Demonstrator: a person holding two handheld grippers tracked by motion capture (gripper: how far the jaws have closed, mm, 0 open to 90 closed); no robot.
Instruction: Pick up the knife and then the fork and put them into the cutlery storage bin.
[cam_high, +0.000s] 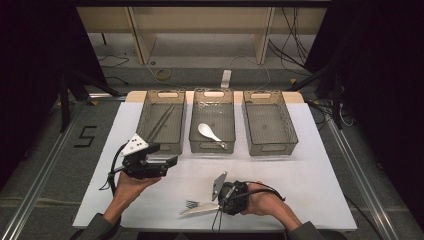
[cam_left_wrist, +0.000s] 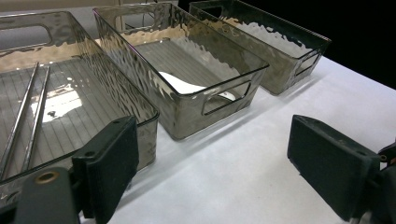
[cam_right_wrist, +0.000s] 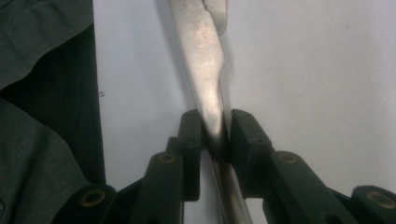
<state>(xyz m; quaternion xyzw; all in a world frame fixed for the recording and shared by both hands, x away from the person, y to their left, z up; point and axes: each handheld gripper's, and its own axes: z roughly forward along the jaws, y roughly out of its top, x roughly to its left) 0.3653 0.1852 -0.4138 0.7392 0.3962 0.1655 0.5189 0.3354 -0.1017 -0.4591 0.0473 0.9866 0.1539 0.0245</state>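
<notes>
At the table's near edge lies metal cutlery (cam_high: 197, 207), with fork tines pointing left and a flat silvery piece alongside. My right gripper (cam_high: 218, 202) is low over it. In the right gripper view both pads press on a slim metal handle (cam_right_wrist: 208, 70), so the right gripper (cam_right_wrist: 215, 135) is shut on it. Which piece that handle belongs to I cannot tell. My left gripper (cam_high: 164, 154) hovers in front of the left bin (cam_high: 145, 107). Its jaws stand wide apart with nothing between them, as the left gripper (cam_left_wrist: 210, 158) view shows. Two chopsticks (cam_high: 161, 122) (cam_left_wrist: 28, 112) lie in that bin.
Three clear grey bins stand in a row at the back of the white mat (cam_high: 310, 170). The middle bin (cam_high: 212, 148) holds a white spoon (cam_high: 209, 131) (cam_left_wrist: 182, 85). The right bin (cam_high: 270, 150) holds nothing. A grey sleeve (cam_right_wrist: 37, 70) lies close beside the right gripper.
</notes>
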